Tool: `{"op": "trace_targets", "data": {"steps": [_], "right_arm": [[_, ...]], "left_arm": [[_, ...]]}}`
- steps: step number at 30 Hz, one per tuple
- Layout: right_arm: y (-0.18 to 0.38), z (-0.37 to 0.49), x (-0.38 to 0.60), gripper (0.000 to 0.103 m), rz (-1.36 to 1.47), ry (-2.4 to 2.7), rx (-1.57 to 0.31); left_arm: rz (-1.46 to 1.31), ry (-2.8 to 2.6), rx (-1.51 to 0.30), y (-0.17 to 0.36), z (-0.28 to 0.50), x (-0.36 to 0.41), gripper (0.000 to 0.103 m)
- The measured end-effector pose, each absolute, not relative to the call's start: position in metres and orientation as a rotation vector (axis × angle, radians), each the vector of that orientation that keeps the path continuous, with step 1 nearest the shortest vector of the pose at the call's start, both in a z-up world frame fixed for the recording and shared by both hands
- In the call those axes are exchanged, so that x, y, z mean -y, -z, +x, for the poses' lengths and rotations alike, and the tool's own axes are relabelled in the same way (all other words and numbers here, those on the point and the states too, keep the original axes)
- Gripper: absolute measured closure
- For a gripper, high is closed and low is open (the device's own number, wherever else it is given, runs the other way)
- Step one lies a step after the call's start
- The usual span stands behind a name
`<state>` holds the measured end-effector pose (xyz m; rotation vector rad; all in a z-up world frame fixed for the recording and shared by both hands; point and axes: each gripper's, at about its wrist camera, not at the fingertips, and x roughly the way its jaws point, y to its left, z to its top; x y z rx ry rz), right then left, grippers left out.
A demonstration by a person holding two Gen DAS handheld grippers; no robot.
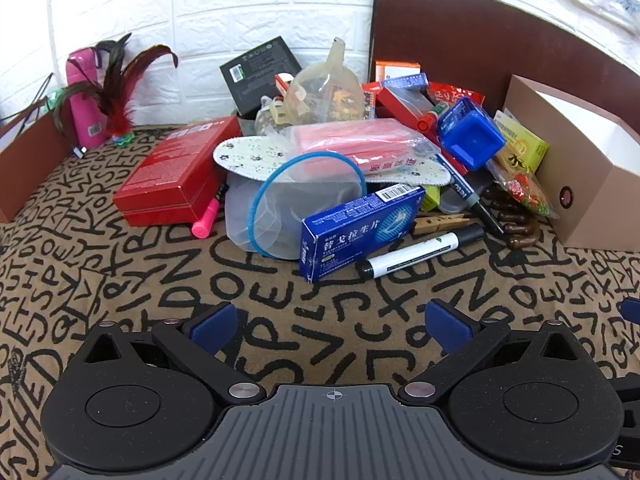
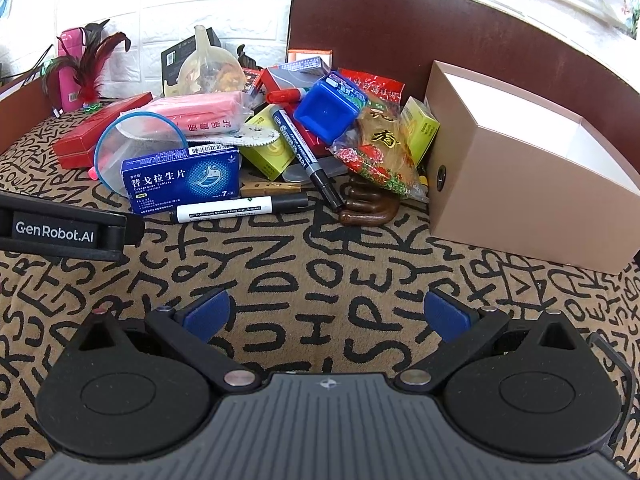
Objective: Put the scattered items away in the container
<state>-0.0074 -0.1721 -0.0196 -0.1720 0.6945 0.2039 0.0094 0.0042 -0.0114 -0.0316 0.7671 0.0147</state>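
A heap of items lies on the letter-patterned cloth. At its front are a blue medicine box [image 1: 360, 232] [image 2: 182, 182], a white marker with a black cap [image 1: 424, 256] [image 2: 240, 209], a blue-rimmed clear lid [image 1: 304, 204] [image 2: 136, 148], a red box [image 1: 172, 176] and a blue cup [image 1: 470, 138] [image 2: 326, 110]. The open tan box [image 1: 576, 184] [image 2: 516, 168] stands at the right. My left gripper [image 1: 330, 326] is open and empty, short of the heap. My right gripper [image 2: 326, 316] is open and empty, nearer the tan box.
A dark brown wooden hand-shaped stand [image 2: 366, 206] sits in front of the tan box. A pink bottle [image 1: 84, 100] and a feather shuttlecock [image 1: 118, 120] stand at the back left. A brown chair back [image 2: 400, 28] rises behind. The left gripper's body [image 2: 60, 232] shows at the left.
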Motion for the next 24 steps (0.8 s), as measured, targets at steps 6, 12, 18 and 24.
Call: {"op": "trace_targets", "data": {"steps": [6, 12, 18, 24], "right_arm": [[0.021, -0.006, 0.172, 0.000, -0.173, -0.204, -0.701], [0.023, -0.005, 0.172, 0.000, -0.173, -0.203, -0.706], [0.025, -0.002, 0.173, 0.000, -0.171, -0.204, -0.715], [0.033, 0.006, 0.168, 0.000, -0.180, -0.241, -0.728]], "left_arm": [[-0.052, -0.043, -0.773, 0.014, 0.010, -0.004, 0.000], [-0.045, -0.040, -0.777, 0.015, 0.011, -0.002, 0.000], [-0.059, -0.032, -0.786, 0.018, 0.016, -0.005, 0.000], [-0.077, -0.013, -0.793, 0.026, 0.022, -0.008, 0.000]]}}
